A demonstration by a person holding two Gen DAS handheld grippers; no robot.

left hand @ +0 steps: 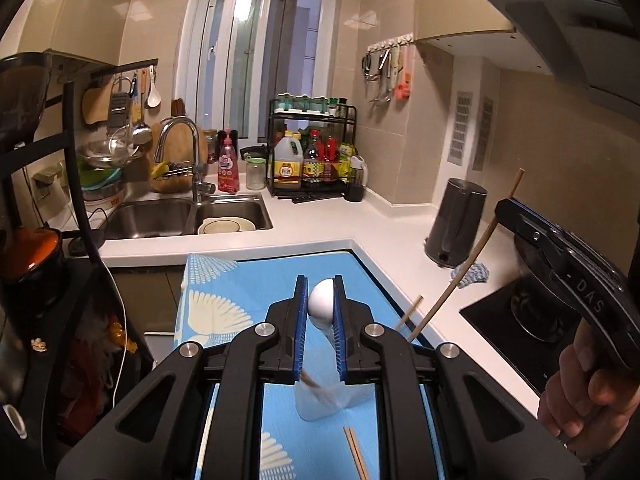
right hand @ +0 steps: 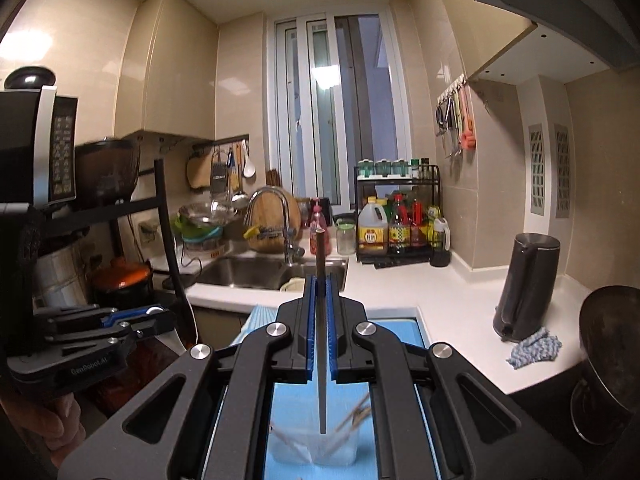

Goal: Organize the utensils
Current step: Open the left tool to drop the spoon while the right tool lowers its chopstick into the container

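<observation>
Here, in the left wrist view, a white spoon (left hand: 321, 303) is pinched between the jaws of the left gripper (left hand: 320, 312), its handle hidden behind the blue pads. Below, a clear container (left hand: 320, 398) on the blue mat (left hand: 224, 300) is blurred, as are the sticks in it. Two chopsticks (left hand: 356, 454) near the mat's near edge are cut off by the frame. At the right edge, the right gripper (left hand: 506, 212) is seen clamping a chopstick (left hand: 456, 276).

In the right wrist view, that chopstick (right hand: 320, 320) is seen edge-on between jaws pressed onto it, its lower end over the blurred container (right hand: 316, 450). The left gripper (right hand: 160, 316) is partly cut off at the left edge; its jaws cannot be made out there.
</observation>
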